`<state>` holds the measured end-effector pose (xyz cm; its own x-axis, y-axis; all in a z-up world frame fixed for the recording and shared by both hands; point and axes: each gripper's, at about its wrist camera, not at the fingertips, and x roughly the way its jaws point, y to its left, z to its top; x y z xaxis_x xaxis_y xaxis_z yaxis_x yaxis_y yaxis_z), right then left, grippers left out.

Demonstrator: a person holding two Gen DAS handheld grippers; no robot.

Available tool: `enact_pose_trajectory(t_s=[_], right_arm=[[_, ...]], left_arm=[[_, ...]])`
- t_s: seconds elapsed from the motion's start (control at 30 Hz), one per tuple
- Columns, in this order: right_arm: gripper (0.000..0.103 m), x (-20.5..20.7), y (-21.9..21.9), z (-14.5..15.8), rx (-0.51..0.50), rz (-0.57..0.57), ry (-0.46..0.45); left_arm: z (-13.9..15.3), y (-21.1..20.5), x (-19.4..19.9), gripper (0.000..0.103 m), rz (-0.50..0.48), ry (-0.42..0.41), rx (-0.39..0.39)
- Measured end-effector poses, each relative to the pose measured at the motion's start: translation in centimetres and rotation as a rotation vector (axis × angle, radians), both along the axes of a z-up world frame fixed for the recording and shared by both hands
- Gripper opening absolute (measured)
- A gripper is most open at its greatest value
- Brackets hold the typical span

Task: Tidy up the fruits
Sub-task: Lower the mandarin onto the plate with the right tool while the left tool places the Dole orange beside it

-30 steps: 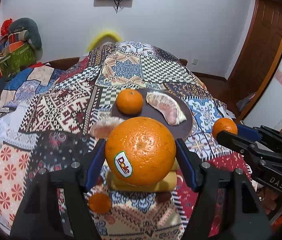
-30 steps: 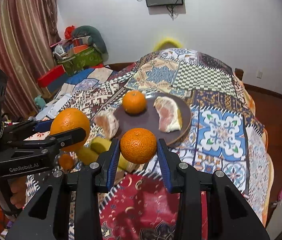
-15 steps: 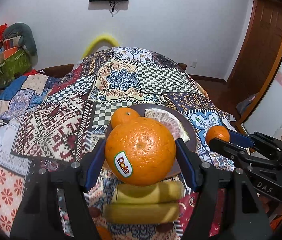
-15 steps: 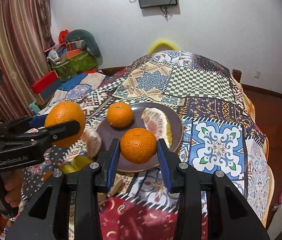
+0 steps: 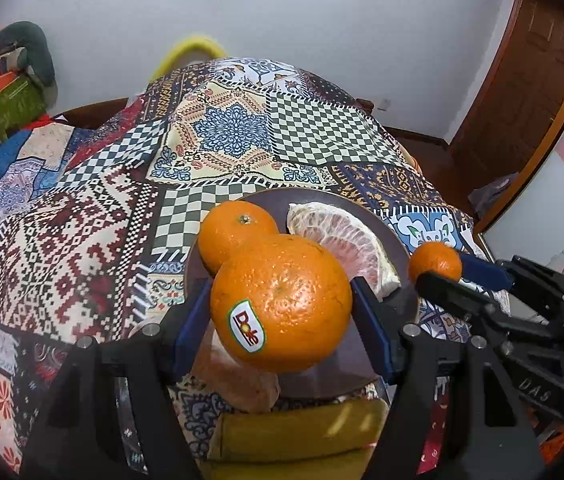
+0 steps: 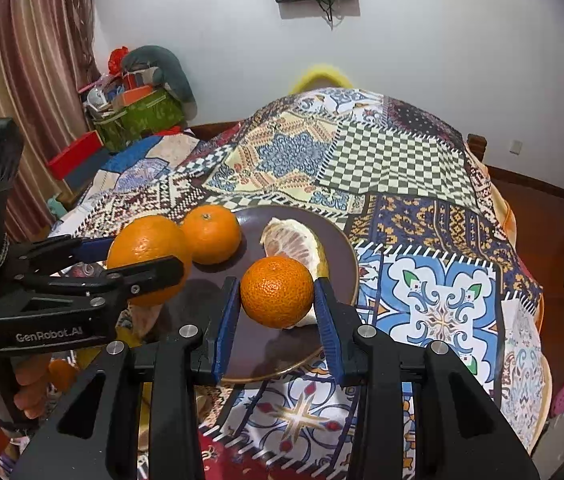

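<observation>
Left gripper (image 5: 282,316) clamps big orange (image 5: 282,304) over plate (image 6: 338,248), near edge. Right gripper (image 6: 277,296) pinches mandarin (image 6: 277,291) above plate's right side. On plate: second mandarin (image 6: 210,233), pomelo wedge (image 6: 296,242). Bananas (image 5: 298,432) just below plate.

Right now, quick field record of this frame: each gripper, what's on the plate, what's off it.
left gripper: shut on large orange with Dole sticker, above plate's near-left edge
right gripper: shut on small orange, above plate
plate: dark, holds one mandarin and a peeled pomelo segment
off plate: second peeled segment and yellow fruit on patchwork cloth
</observation>
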<state>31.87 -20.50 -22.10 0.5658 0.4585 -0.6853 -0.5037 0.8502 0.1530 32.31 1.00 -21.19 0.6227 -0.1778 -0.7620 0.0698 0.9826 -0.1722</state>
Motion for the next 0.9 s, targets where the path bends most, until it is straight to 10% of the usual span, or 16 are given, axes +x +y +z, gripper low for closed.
enact_pose_trajectory(t_s=[0.9], right_arm=[[0.035,0.6,1.9,-4.5,-0.073,0.074,0.107]], left_arm=[[-2.0,-0.6,1.8,0.069,-0.021,0.041,0.023]])
